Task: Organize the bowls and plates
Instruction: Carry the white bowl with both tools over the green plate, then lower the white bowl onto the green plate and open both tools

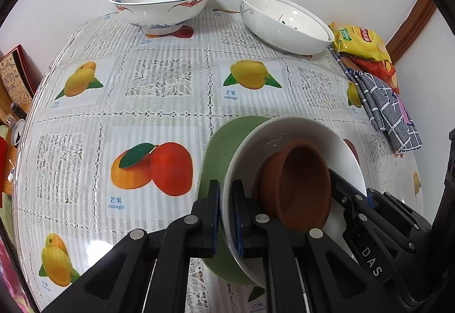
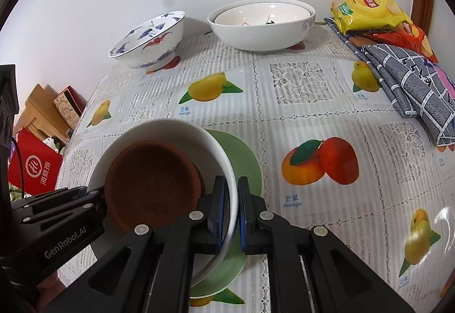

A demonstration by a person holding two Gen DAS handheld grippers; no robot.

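Clamped on opposite rims of the white bowl (image 1: pixel 284 131): left gripper (image 1: pixel 226 216) and right gripper (image 2: pixel 232 210). Inside that bowl, a brown dish (image 2: pixel 150 182); beneath it, seemingly touching, a green plate (image 2: pixel 244 159). Beyond it, a crane-patterned bowl (image 1: pixel 162 2).

Green plate (image 1: pixel 216 148) mostly hidden beneath the white bowl (image 1: pixel 284 131). Small marks inside the nested white bowls (image 2: pixel 261 17) beyond it too tiny to identify, possibly a printed motif. Grey checked cloth (image 2: pixel 412 85) right of that plate cut off at the frame edge.
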